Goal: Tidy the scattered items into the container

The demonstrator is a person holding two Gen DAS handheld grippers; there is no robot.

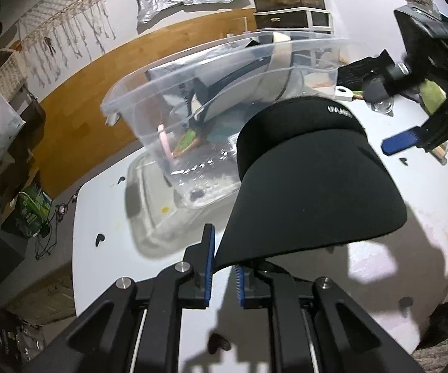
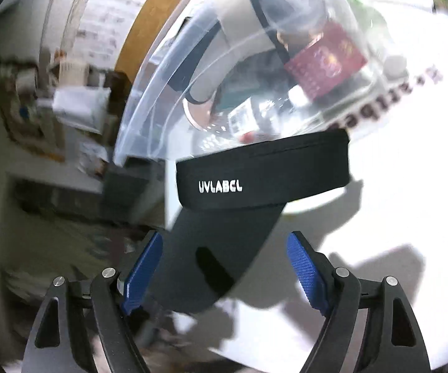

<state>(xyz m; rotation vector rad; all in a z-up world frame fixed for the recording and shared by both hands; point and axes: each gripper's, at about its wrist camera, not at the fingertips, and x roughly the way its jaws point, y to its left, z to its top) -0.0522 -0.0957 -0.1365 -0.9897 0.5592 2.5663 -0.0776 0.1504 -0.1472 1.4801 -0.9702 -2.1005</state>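
Left gripper (image 1: 224, 275) jaws clenched on brim edge of black fabric sun visor (image 1: 314, 180), held above white worktop (image 1: 426, 233) w/ headband pointing fwd at clear plastic storage tub (image 1: 149, 105); right gripper (image 2: 224, 267) jaws released, straddling visor w/o touching

My left wrist camera sits just behind my left claw (image 1: 224, 275), looking forward and down along its blue fingers over the white table (image 1: 410, 264), very near the black visor (image 1: 314, 183), with the clear container (image 1: 149, 99) beyond it and the room's wall farther back. My right wrist camera looks along my right claw (image 2: 225, 269) from the opposite side, close under the container (image 2: 149, 99), blurred at the left. Both views share the visor (image 2: 261, 171), container and table (image 2: 395, 217); my right claw (image 1: 401, 143) shows at the left view's right edge.
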